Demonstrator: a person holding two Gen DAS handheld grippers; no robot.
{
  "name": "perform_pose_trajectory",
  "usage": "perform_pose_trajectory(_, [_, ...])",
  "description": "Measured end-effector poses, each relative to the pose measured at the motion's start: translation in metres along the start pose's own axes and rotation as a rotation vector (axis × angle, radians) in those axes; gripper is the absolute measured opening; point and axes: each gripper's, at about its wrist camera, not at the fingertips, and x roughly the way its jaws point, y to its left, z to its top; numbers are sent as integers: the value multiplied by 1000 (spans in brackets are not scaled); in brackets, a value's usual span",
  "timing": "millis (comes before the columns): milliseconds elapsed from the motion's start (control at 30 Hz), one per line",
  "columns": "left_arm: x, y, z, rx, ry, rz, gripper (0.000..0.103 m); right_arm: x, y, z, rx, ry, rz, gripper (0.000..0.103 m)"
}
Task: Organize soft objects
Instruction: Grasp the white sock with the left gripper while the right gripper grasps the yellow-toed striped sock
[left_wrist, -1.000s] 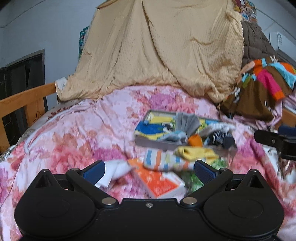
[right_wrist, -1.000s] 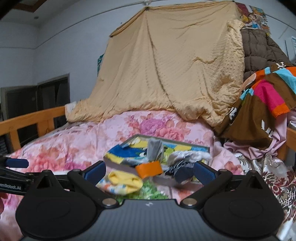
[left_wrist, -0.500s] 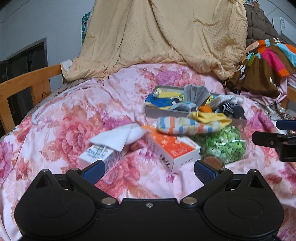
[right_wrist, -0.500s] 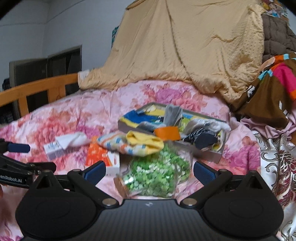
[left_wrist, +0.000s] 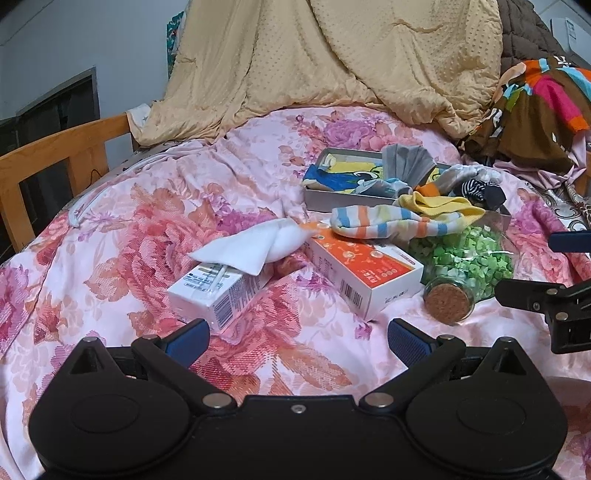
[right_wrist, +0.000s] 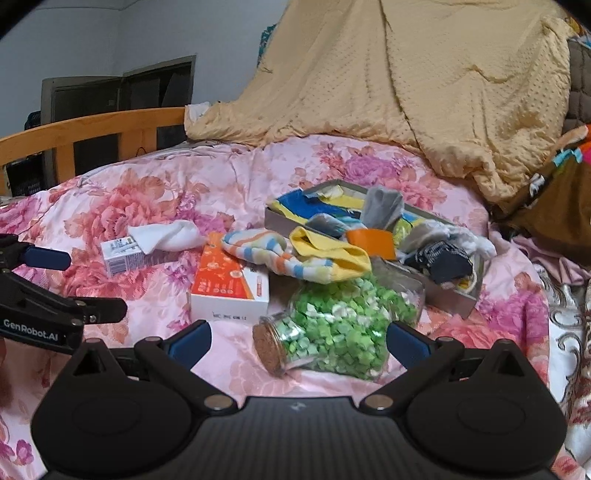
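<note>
A striped sock (left_wrist: 388, 221) (right_wrist: 266, 251) with a yellow sock (left_wrist: 439, 205) (right_wrist: 328, 254) lies over an orange-white box (left_wrist: 365, 273) (right_wrist: 225, 288) and a jar of green bits (left_wrist: 465, 266) (right_wrist: 340, 328). A white sock (left_wrist: 258, 247) (right_wrist: 166, 236) rests on a small white carton (left_wrist: 218, 291) (right_wrist: 122, 254). A grey tray (left_wrist: 321, 192) (right_wrist: 450, 295) behind holds several more socks. My left gripper (left_wrist: 295, 336) is open and empty, short of the carton. My right gripper (right_wrist: 299, 339) is open and empty, its fingers on either side of the jar.
All lies on a pink floral bedspread (left_wrist: 147, 221). A tan blanket (left_wrist: 332, 55) hangs behind. Colourful clothes (left_wrist: 535, 110) pile at the right. A wooden bed rail (left_wrist: 48, 155) runs along the left.
Both grippers have tilted down and drawn back, so more of the bed and the objects in front show. Nothing on the bed has moved; both grippers stay open.
</note>
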Motion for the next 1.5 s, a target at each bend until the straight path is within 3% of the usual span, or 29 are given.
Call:
perform_pose_trajectory(600, [23, 20, 14, 29, -23, 16, 102, 20, 7, 0, -25, 12, 10, 103])
perform_pose_trajectory(967, [46, 28, 27, 15, -41, 38, 102, 29, 11, 3, -38, -71, -30, 103])
perform_pose_trajectory(1167, [60, 36, 38, -29, -65, 62, 102, 41, 6, 9, -16, -108, -59, 103])
perform_pose_trajectory(1367, [77, 47, 48, -105, -47, 59, 102, 57, 0, 23, -23, -141, -62, 103])
perform_pose_trajectory(1500, [84, 48, 50, -105, -31, 44, 102, 68, -3, 28, -44, -141, -66, 103])
